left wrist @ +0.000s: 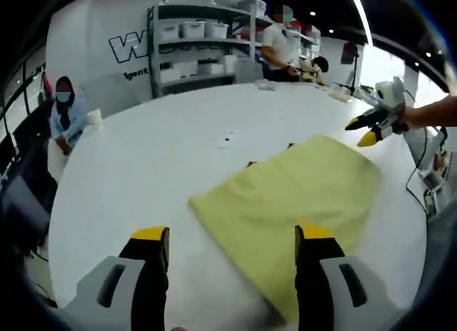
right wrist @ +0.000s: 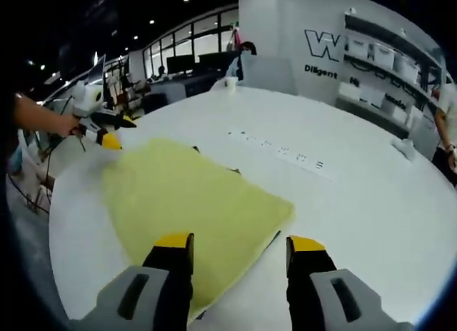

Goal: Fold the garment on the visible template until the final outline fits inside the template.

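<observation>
Folded yellow garment (left wrist: 296, 202) flat on white table (left wrist: 157, 153), dark template corners (right wrist: 214, 160) peeking beside it, left gripper (left wrist: 232, 238) and right gripper (right wrist: 239, 244) both gaping empty above its near edges, shelving (left wrist: 193, 46) and seated person (left wrist: 66, 117) beyond.

A large outlined "W" is showing on the far white wall (right wrist: 285, 31) in the right gripper view, with "Diligent" reading beneath it. In the left gripper view the wall (left wrist: 107, 67) is showing "W" and smaller letters reading "gent".
</observation>
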{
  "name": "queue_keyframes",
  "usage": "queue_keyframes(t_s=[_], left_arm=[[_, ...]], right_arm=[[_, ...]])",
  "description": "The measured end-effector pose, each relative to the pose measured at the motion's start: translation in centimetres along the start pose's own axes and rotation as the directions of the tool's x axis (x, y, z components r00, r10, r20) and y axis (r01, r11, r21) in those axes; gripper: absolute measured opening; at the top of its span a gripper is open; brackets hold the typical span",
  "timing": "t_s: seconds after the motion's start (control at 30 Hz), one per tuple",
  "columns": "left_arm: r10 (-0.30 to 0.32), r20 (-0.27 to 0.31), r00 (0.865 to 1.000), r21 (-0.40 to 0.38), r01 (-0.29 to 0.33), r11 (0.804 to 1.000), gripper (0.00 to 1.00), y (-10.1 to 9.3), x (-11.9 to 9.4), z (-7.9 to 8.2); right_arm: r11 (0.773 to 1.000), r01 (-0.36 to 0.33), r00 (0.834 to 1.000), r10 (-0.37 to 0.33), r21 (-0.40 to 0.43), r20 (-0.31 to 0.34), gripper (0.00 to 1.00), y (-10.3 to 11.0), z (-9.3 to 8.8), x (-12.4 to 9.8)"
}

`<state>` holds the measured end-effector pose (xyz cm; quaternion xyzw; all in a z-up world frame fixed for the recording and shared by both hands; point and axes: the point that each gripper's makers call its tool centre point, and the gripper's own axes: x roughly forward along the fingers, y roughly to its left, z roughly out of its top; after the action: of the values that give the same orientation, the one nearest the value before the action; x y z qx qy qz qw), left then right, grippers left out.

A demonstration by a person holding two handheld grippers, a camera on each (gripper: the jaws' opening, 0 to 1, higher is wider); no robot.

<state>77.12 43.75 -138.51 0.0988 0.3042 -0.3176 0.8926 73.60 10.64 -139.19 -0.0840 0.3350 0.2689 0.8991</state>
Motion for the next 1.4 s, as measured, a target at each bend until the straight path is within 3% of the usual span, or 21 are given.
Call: queue_keyframes(t_s=[0.9, 1.4], left_arm=[[-0.009, -0.035, 0.999, 0.003, 0.009, 1.000, 0.68, -2.7, -3.4, -3.9], [-0.053, -0.071, 0.996, 0.016, 0.055, 0.998, 0.49, -4.5, -4.3, -6.4]], right_arm=[[0.999, -0.040, 0.999, 0.040, 0.025, -0.035, 0.38, 3.5, -4.2, -2.5], [0.998, -0.050, 0.995, 0.052, 0.026, -0.080, 0.36, 5.0, -7.1, -2.9]])
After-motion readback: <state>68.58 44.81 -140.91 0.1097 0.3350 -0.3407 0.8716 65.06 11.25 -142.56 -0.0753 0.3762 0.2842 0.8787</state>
